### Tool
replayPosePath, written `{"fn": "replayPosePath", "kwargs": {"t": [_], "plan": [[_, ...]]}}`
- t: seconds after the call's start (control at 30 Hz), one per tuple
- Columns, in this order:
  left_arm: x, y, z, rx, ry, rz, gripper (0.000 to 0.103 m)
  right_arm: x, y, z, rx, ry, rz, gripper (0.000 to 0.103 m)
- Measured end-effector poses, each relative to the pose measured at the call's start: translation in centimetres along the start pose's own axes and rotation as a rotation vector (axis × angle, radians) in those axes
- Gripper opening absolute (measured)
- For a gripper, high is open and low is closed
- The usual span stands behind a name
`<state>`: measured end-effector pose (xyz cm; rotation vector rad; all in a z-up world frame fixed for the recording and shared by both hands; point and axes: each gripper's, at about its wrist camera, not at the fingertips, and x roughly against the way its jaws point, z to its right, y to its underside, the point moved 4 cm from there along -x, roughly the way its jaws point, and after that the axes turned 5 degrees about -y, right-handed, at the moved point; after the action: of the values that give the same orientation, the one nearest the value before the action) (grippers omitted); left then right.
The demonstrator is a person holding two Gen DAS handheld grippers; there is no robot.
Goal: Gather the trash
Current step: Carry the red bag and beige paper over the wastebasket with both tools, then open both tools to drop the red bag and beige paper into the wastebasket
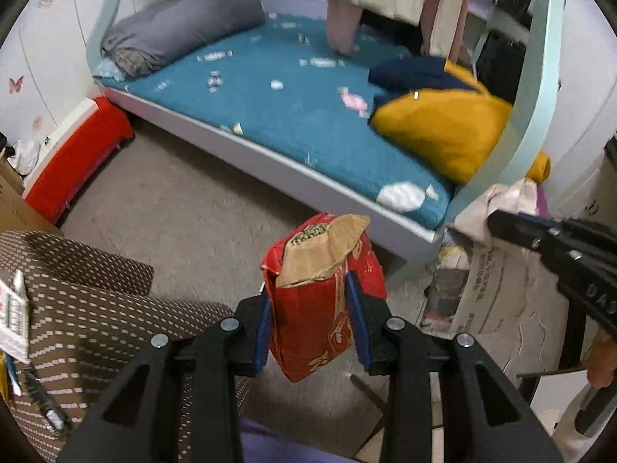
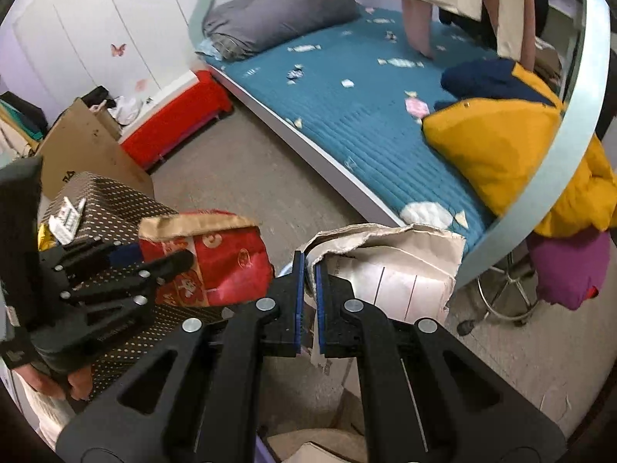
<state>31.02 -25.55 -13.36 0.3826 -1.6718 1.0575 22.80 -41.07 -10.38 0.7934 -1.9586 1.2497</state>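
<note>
My left gripper (image 1: 314, 324) is shut on a red carton (image 1: 324, 301) with gold print and a torn brown flap, held in the air above the floor. The carton also shows in the right wrist view (image 2: 223, 266), with the left gripper (image 2: 162, 262) clamped on it. My right gripper (image 2: 308, 305) is shut on the rim of a large beige paper sack (image 2: 397, 270), holding it up. In the left wrist view the right gripper (image 1: 501, 223) grips the same sack (image 1: 497, 297) at the right.
A bed with a teal cover (image 1: 308, 115) carries a grey bolster (image 1: 185, 31), a yellow cushion (image 1: 447, 131) and several scattered wrappers. A brown dotted box (image 1: 85, 301) stands at the left, a red bench (image 1: 77, 158) by the wall, a stool (image 2: 509, 293) at the right.
</note>
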Motion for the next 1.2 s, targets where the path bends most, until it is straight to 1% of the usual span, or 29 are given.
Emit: {"fn": "replayPosePath", "kwargs": {"t": [0.07, 0.17, 0.2, 0.23, 0.27, 0.37, 0.5, 0.63, 0.7, 0.73, 0.8, 0.83, 0.9, 0.93, 1.03, 1.2], "plan": [[-1.3, 0.3, 0.0, 0.000, -0.002, -0.031, 0.035, -0.9, 0.2, 0.5, -0.008, 0.009, -0.019, 0.006], [-3.4, 0.6, 0.3, -0.002, -0.020, -0.059, 0.040, -2.4, 0.7, 1.2, -0.022, 0.023, -0.049, 0.006], [-4.1, 0.7, 0.2, 0.012, -0.005, -0.068, 0.049, -2.8, 0.9, 1.3, -0.028, 0.028, -0.057, 0.006], [-4.4, 0.7, 0.0, 0.021, 0.002, -0.077, 0.060, -3.3, 1.0, 1.6, -0.037, 0.033, -0.069, 0.006], [-4.8, 0.7, -0.1, 0.027, 0.001, -0.085, 0.062, -3.6, 1.2, 1.7, -0.041, 0.036, -0.076, 0.006], [-5.2, 1.0, -0.6, 0.026, -0.016, -0.091, 0.062, -4.5, 1.5, 1.7, -0.043, 0.047, -0.093, 0.006], [-5.0, 1.7, -2.0, 0.047, -0.032, -0.096, 0.062, -5.7, 1.6, 1.0, -0.039, 0.041, -0.116, 0.006], [-4.3, 2.7, -4.0, 0.072, -0.062, -0.099, 0.062, -7.3, 1.3, -0.6, -0.019, 0.024, -0.139, 0.006], [-3.8, 3.0, -5.1, 0.092, -0.077, -0.095, 0.062, -8.0, 0.8, -1.8, 0.002, 0.016, -0.133, 0.007], [-3.6, 3.2, -5.4, 0.100, -0.080, -0.094, 0.062, -8.2, 0.6, -2.3, 0.004, 0.017, -0.126, 0.011], [-3.1, 3.4, -6.3, 0.118, -0.087, -0.090, 0.063, -8.6, 0.4, -2.9, 0.004, 0.022, -0.134, 0.038], [-2.8, 3.5, -6.7, 0.122, -0.089, -0.085, 0.064, -8.6, 0.4, -3.2, 0.006, 0.017, -0.133, 0.064], [-2.5, 3.5, -7.2, 0.133, -0.095, -0.077, 0.064, -8.3, 0.2, -3.8, 0.025, 0.019, -0.093, 0.066], [-2.3, 3.5, -7.3, 0.138, -0.095, -0.075, 0.065, -8.3, 0.3, -4.1, 0.043, 0.035, -0.098, 0.066], [-1.7, 3.7, -7.6, 0.141, -0.098, -0.066, 0.065, -8.4, 0.6, -4.6, 0.047, 0.022, -0.111, 0.066], [-0.5, 4.2, -7.9, 0.153, -0.093, -0.046, 0.065, -7.5, 1.0, -5.2, 0.063, 0.017, -0.106, 0.066]]}}
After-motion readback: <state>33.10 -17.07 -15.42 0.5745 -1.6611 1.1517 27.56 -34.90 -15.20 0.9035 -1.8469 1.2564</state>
